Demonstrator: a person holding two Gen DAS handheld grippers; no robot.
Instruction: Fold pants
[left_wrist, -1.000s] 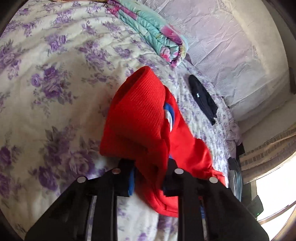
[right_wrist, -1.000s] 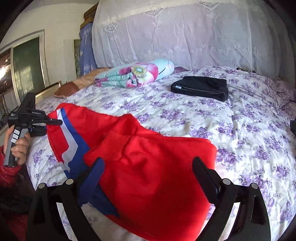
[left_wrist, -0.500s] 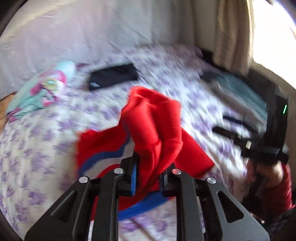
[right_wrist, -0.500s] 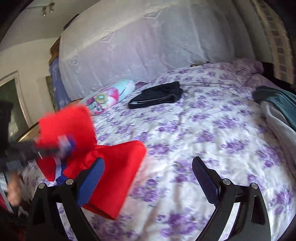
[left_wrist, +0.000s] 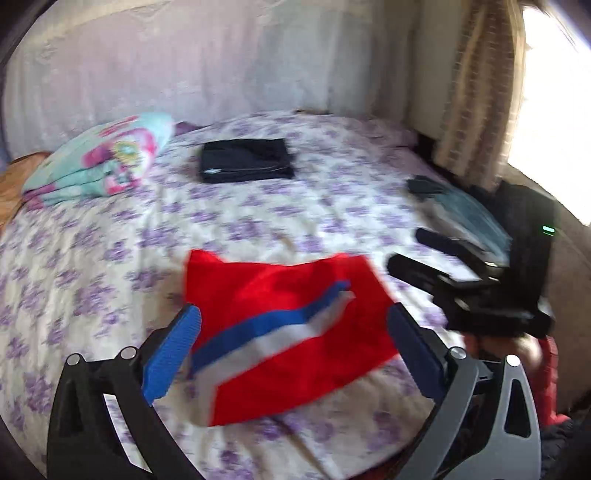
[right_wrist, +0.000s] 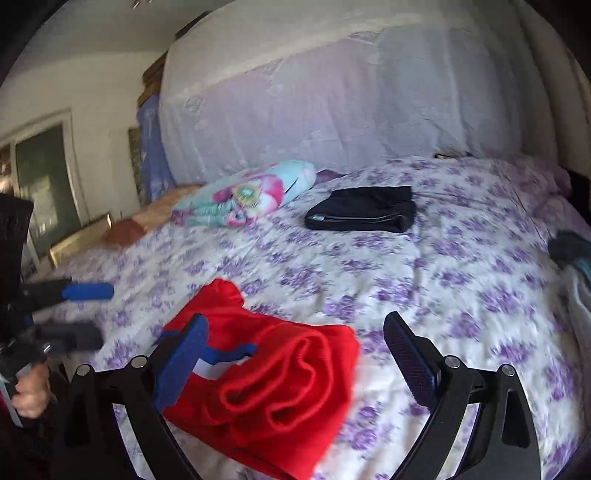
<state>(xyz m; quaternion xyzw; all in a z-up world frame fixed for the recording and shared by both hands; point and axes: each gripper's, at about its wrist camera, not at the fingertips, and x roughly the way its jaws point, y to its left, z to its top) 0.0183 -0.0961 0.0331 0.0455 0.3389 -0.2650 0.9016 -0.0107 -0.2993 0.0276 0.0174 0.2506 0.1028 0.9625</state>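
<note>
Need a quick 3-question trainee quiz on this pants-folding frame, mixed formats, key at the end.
1. True or false: the left hand-held gripper is clamped on the red pants.
2. Which item lies nearest the headboard side of the bed? A) the folded black garment B) the red pants C) the right hand-held gripper
3. Fill in: the stripe across the red pants is blue and ____.

Key: 1. False, its jaws are opening and nothing is between the pads; the pants lie on the bed. 2. A. 3. white.
</note>
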